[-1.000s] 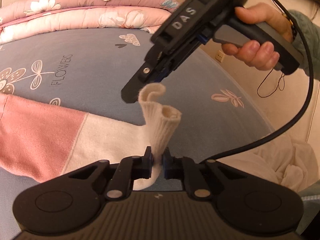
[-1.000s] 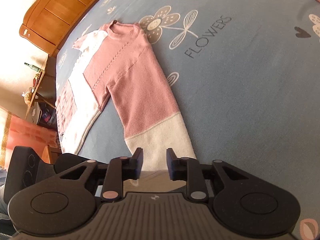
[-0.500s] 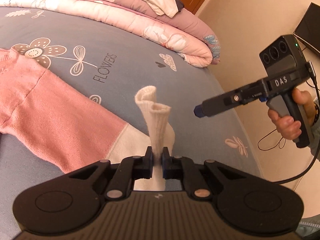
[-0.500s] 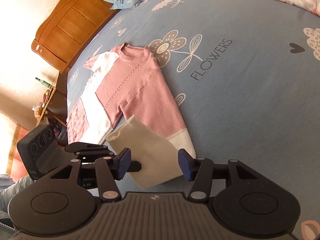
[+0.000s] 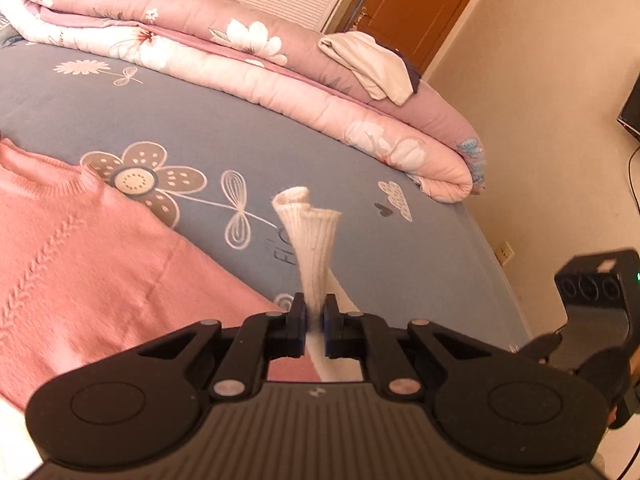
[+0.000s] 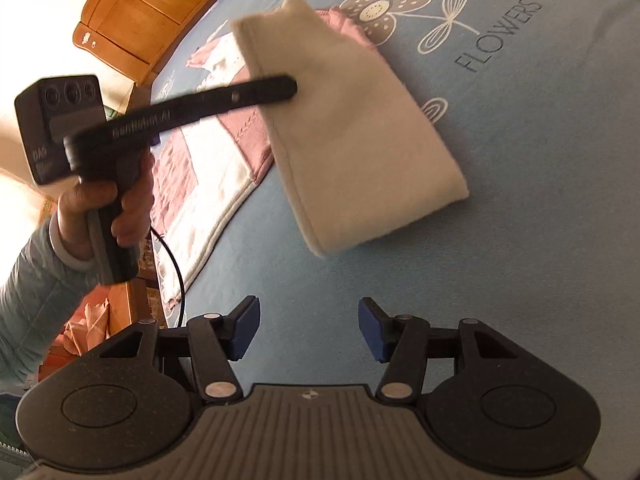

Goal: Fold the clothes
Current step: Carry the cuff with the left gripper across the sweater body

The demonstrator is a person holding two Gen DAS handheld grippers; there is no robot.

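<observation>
Left wrist view, left hand-held gripper [image 5: 315,320] clamping cream sleeve cuff [image 5: 310,236], right hand-held gripper [image 6: 307,330] wide apart

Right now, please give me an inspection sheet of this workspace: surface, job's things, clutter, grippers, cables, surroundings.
Surface: blue bed sheet with flower prints.
Job's things: pink and cream sweater lying flat; its cream sleeve lifted over the body.
Clutter: folded quilt at the far edge, a cream cloth on it.
Grippers: left gripper shut on the sleeve cuff; right gripper open, holding nothing.
Cables: black cable under the left handle.
Surroundings: wooden headboard, brown door.
</observation>
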